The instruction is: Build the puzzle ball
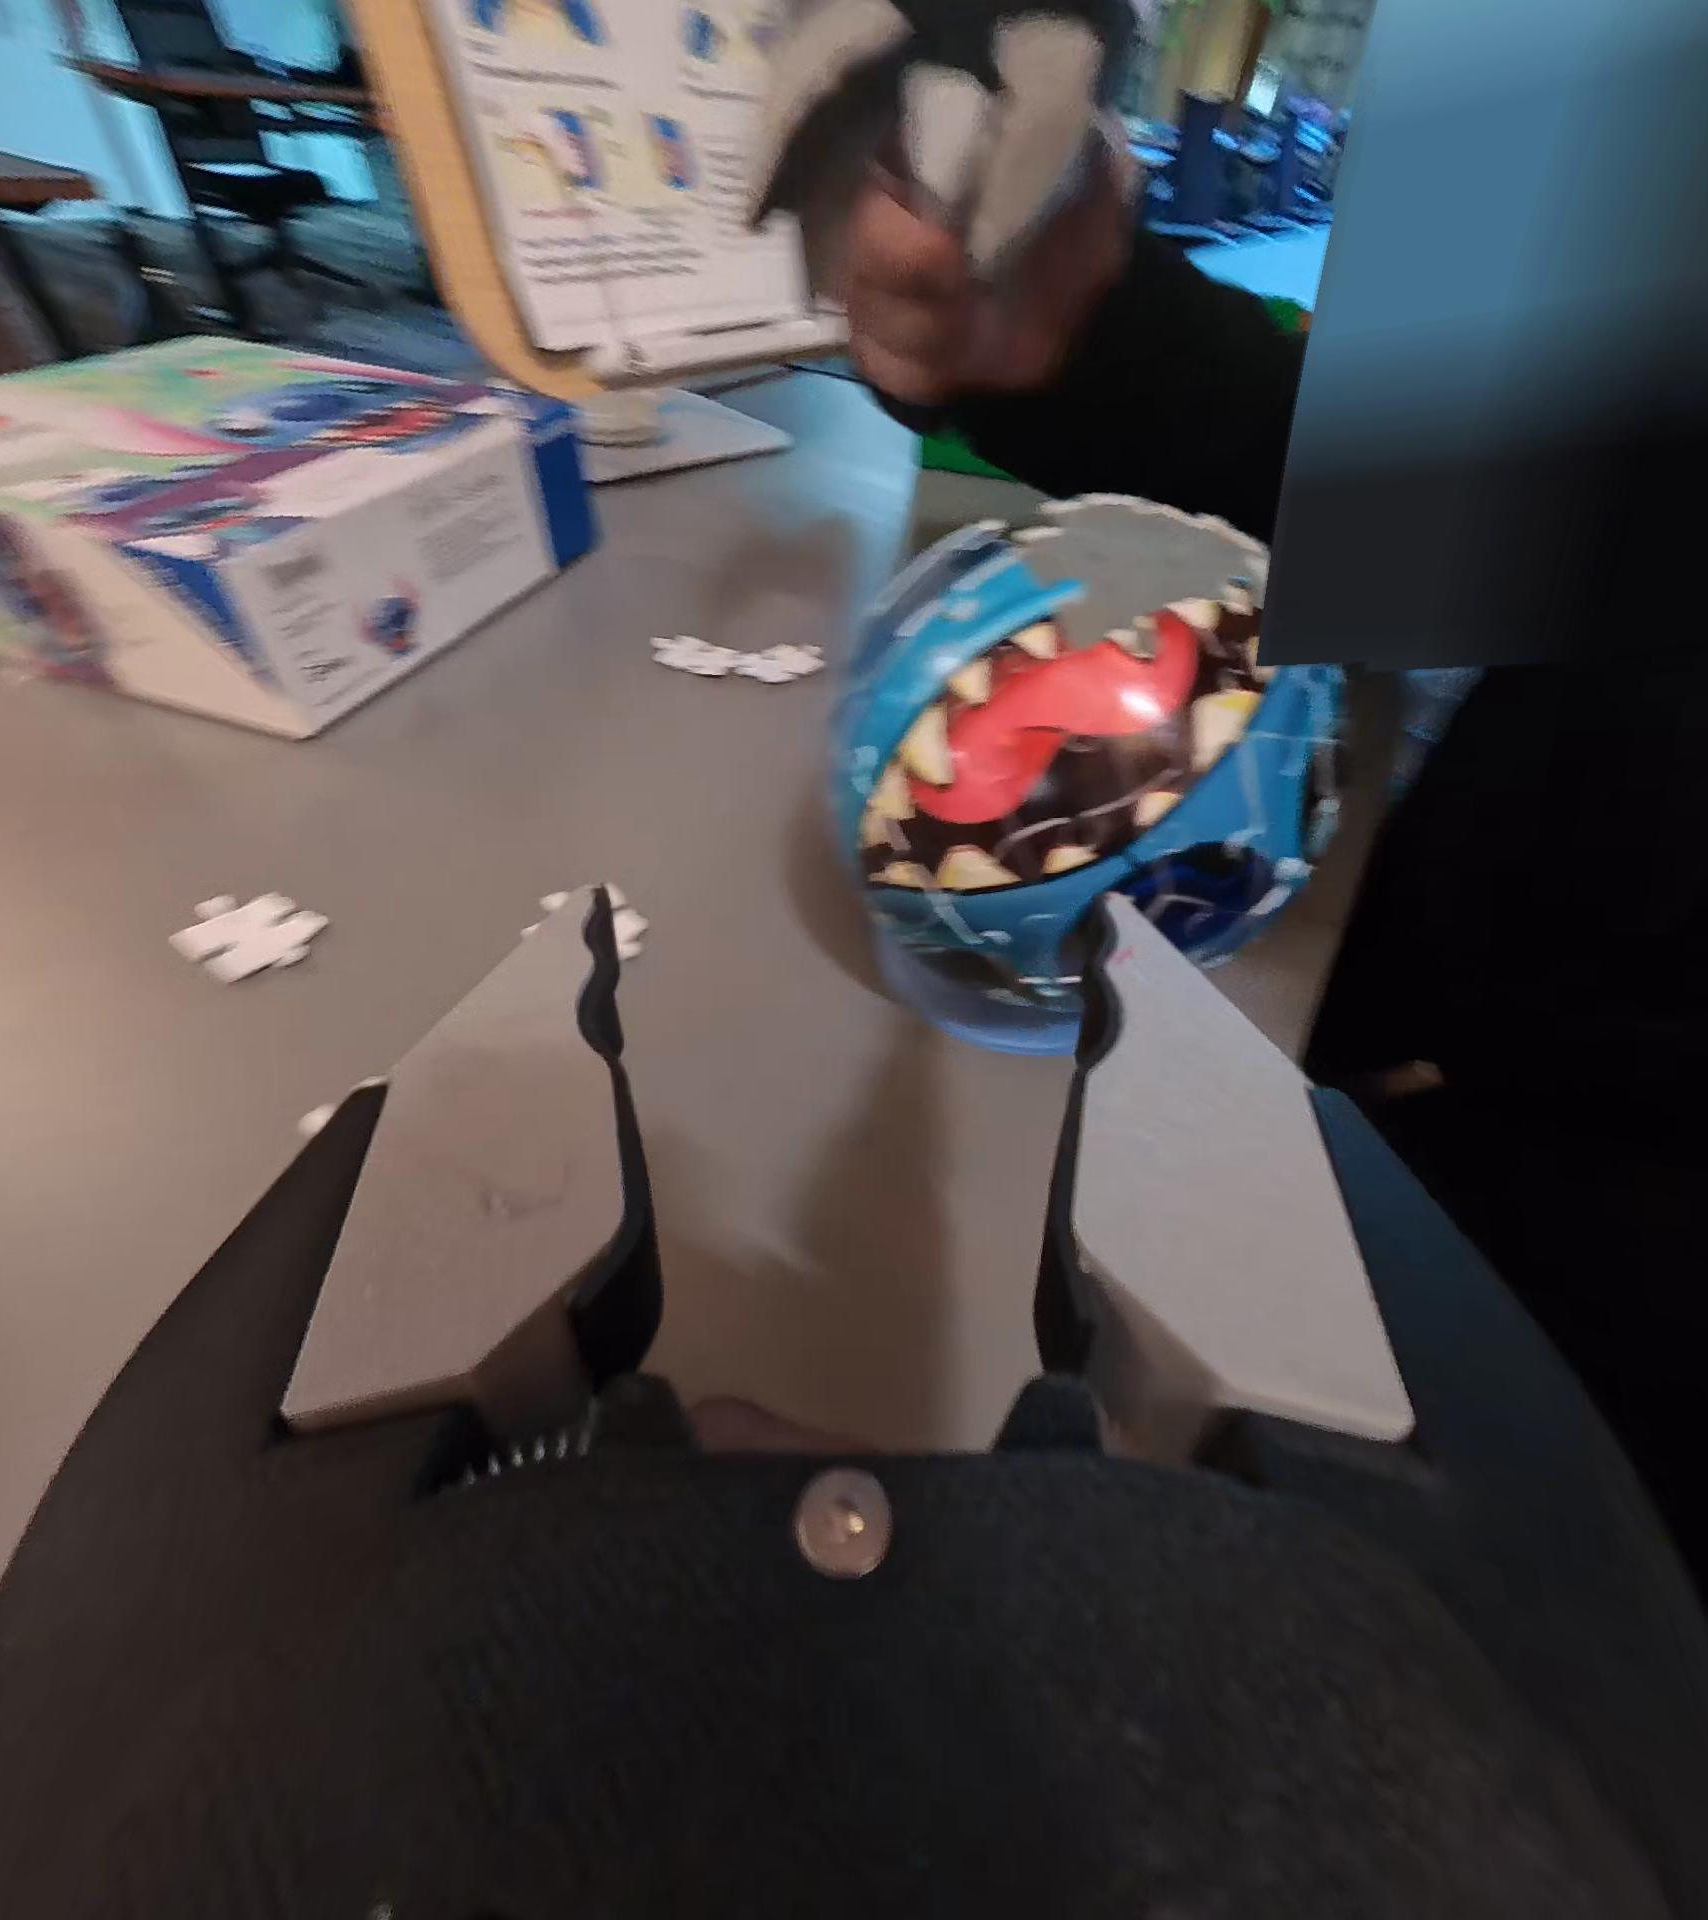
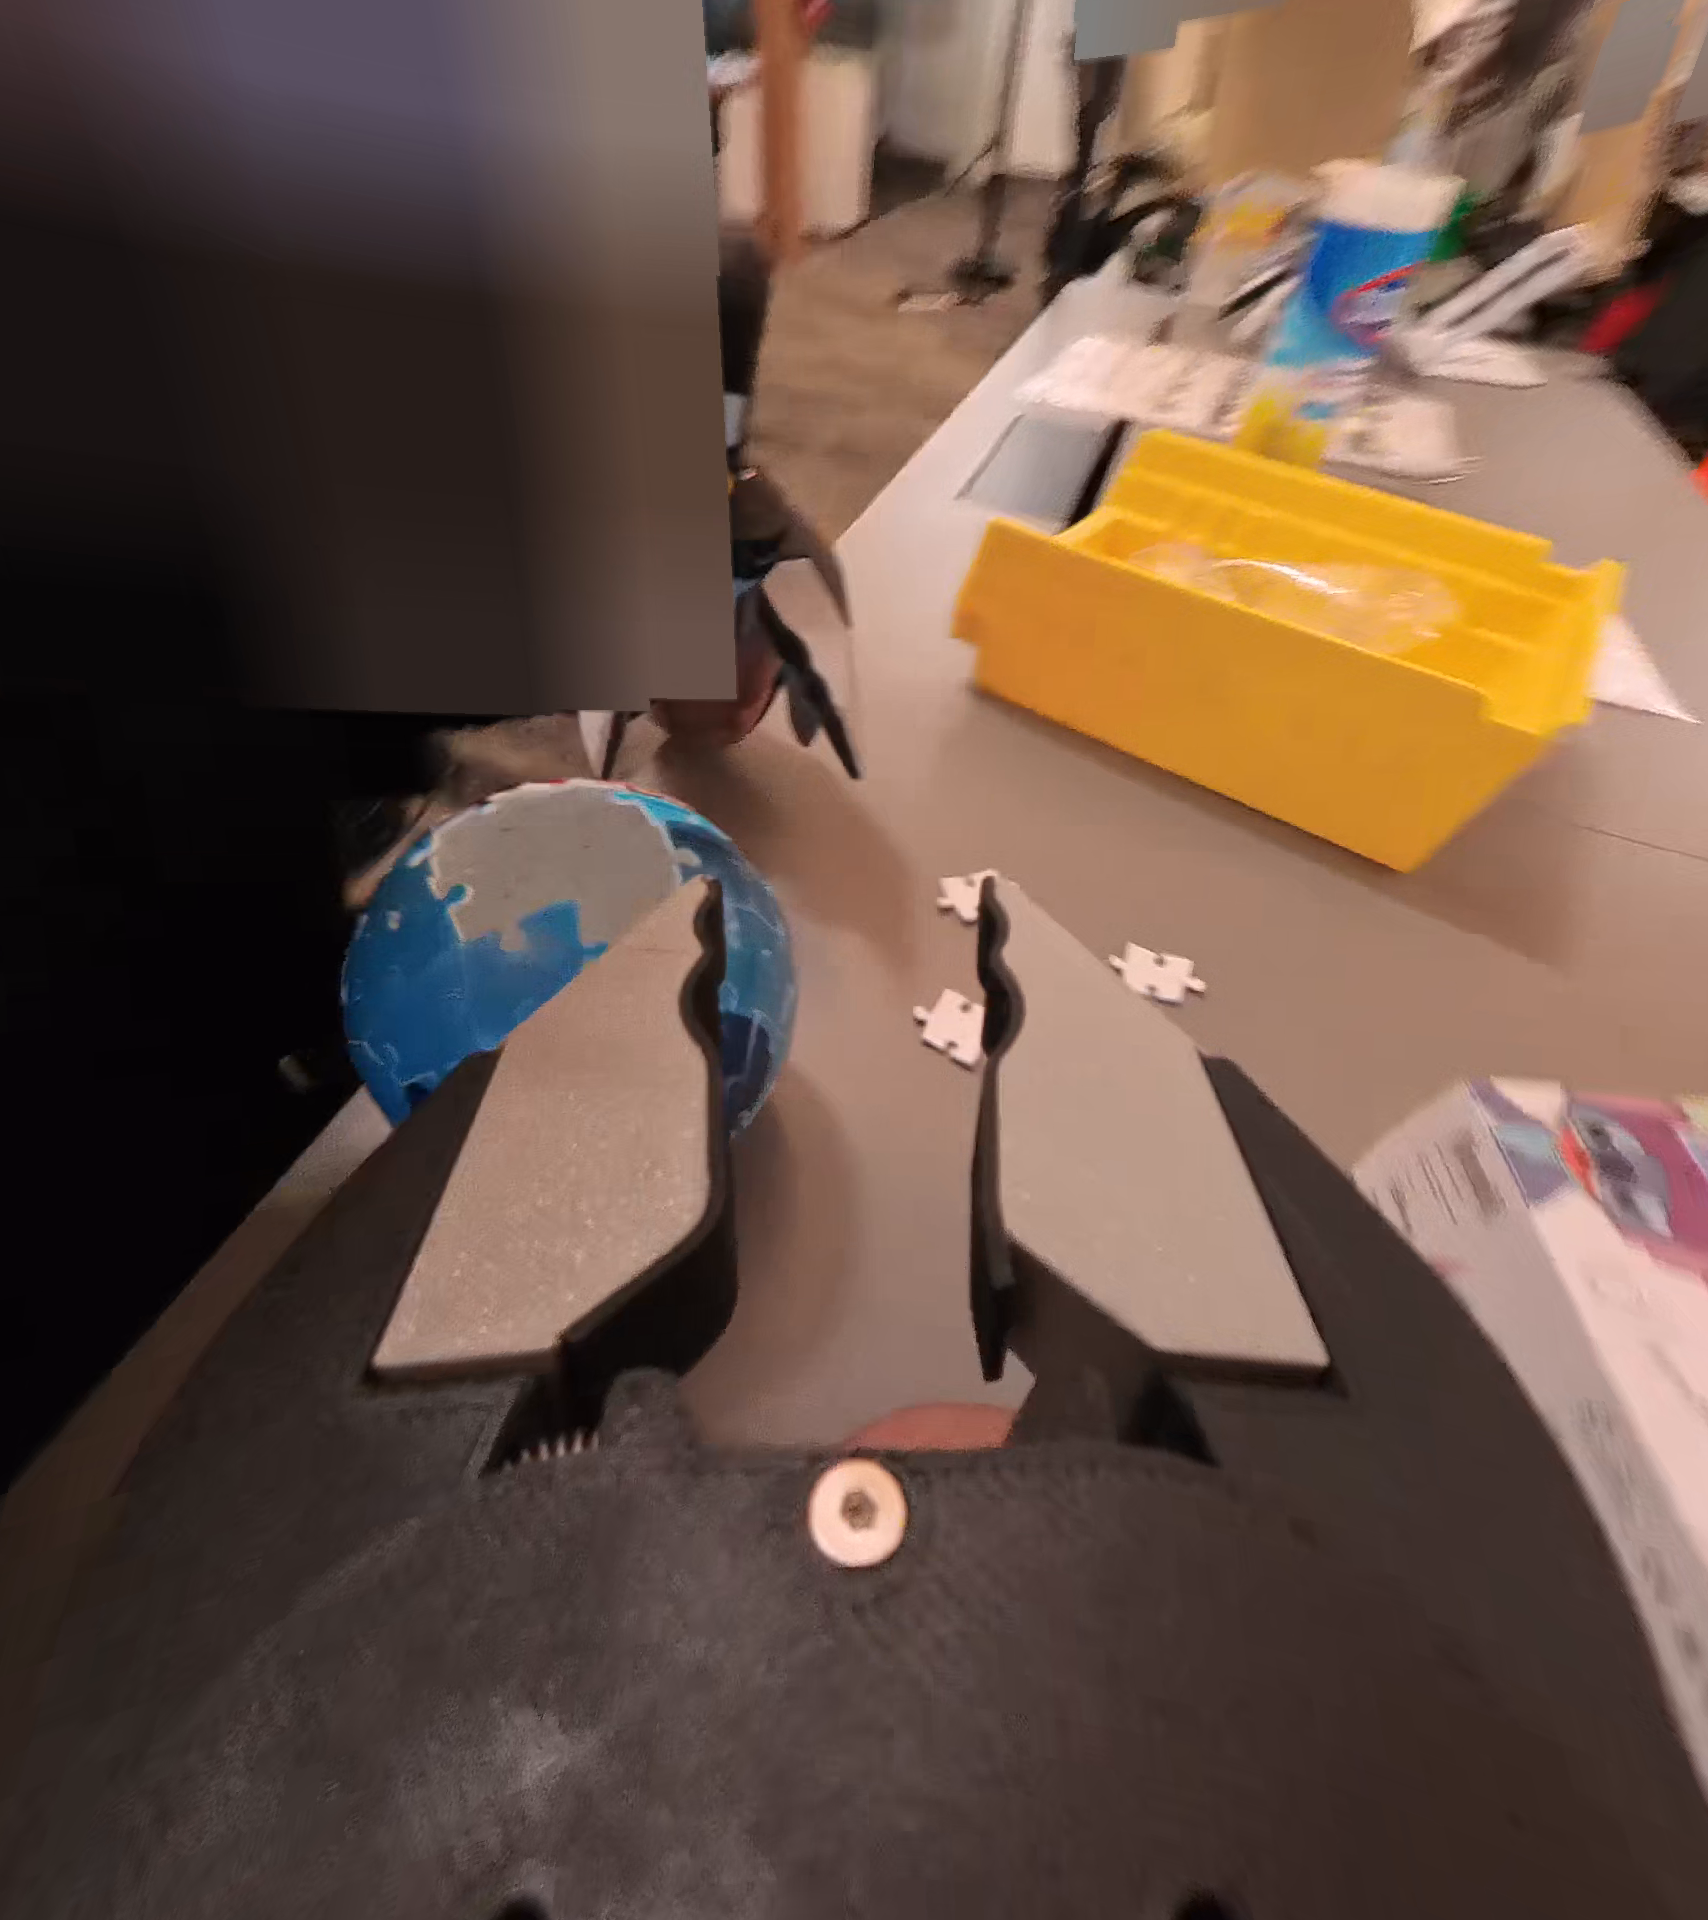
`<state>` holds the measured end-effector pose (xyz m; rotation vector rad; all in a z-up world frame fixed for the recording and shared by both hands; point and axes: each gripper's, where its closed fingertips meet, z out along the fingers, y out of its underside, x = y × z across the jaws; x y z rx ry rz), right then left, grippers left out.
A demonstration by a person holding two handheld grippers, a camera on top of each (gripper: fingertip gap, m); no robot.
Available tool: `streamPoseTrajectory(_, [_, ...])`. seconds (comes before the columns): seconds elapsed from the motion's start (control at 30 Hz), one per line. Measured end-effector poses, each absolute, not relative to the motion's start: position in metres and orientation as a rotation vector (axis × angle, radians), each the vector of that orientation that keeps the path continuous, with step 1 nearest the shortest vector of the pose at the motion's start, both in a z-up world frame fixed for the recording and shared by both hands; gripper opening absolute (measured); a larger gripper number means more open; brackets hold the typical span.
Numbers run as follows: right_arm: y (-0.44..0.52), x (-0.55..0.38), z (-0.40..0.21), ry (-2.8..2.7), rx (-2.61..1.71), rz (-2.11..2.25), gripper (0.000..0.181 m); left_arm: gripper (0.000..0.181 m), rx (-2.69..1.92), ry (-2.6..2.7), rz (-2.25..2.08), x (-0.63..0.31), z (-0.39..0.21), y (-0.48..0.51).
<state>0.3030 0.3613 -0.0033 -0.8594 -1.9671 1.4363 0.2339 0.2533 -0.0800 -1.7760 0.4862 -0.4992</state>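
A grey surface (image 1: 517, 1091) carries everything here. The partly built puzzle ball (image 1: 1068, 769), blue with a toothed mouth and red tongue printed on it and a jagged opening at its top, stands near the surface's edge. Loose white puzzle pieces lie face down around it: a pair (image 1: 736, 658) side by side between the ball and the puzzle box (image 1: 237, 520), and a single piece (image 1: 247, 935) farther out. The box, printed in bright colours, rests flat well apart from the ball. A wooden stand (image 1: 611, 208) holding an instruction sheet sits behind the box. In the right wrist view, a yellow plastic bin (image 2: 1276, 665) stands farther along the surface, with three loose pieces (image 2: 1156, 971) between it and the ball.
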Motion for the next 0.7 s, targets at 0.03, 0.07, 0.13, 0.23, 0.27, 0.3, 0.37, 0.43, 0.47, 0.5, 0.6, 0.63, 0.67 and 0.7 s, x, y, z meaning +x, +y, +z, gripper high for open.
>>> streamPoseTrajectory(0.03, [0.372,0.307,-0.008,-1.902,-0.918,1.434,0.050,0.088,-1.782,0.457,-0.481,0.228,-0.081,0.254])
streamPoseTrajectory(0.07, [0.380,0.312,-0.015,-1.848,-0.979,1.432,0.055,0.088,-1.798,0.440,-0.464,0.223,-0.084,0.254])
streamPoseTrajectory(0.13, [0.390,0.323,-0.034,-1.800,-1.085,1.413,0.063,0.089,-1.829,0.431,-0.425,0.218,-0.092,0.252])
streamPoseTrajectory(0.23, [0.390,0.340,-0.061,-1.797,-1.141,1.344,0.073,0.090,-1.837,0.378,-0.420,0.210,-0.098,0.248])
streamPoseTrajectory(0.27, [0.388,0.345,-0.067,-1.792,-1.140,1.331,0.073,0.090,-1.820,0.349,-0.436,0.209,-0.095,0.247])
streamPoseTrajectory(0.3, [0.385,0.350,-0.071,-1.779,-1.136,1.327,0.074,0.089,-1.793,0.335,-0.452,0.208,-0.090,0.244])
streamPoseTrajectory(0.37, [0.381,0.357,-0.080,-1.760,-1.135,1.303,0.074,0.086,-1.752,0.327,-0.437,0.208,-0.085,0.241])
streamPoseTrajectory(0.43, [0.383,0.361,-0.090,-1.745,-1.157,1.231,0.074,0.084,-1.738,0.308,-0.418,0.206,-0.082,0.241])
streamPoseTrajectory(0.47, [0.383,0.362,-0.094,-1.739,-1.171,1.204,0.074,0.084,-1.732,0.302,-0.415,0.207,-0.082,0.242])
streamPoseTrajectory(0.5, [0.384,0.363,-0.098,-1.735,-1.187,1.178,0.073,0.083,-1.725,0.296,-0.412,0.208,-0.081,0.244])
streamPoseTrajectory(0.6, [0.399,0.359,-0.103,-1.659,-1.248,1.035,0.072,0.082,-1.730,0.293,-0.357,0.210,-0.081,0.252])
streamPoseTrajectory(0.63, [0.406,0.359,-0.103,-1.633,-1.261,0.977,0.072,0.082,-1.732,0.294,-0.329,0.210,-0.082,0.256])
streamPoseTrajectory(0.67, [0.413,0.359,-0.103,-1.603,-1.272,0.932,0.073,0.083,-1.732,0.293,-0.308,0.210,-0.082,0.260])
streamPoseTrajectory(0.7, [0.420,0.360,-0.103,-1.571,-1.292,0.907,0.074,0.083,-1.728,0.285,-0.295,0.209,-0.081,0.264])
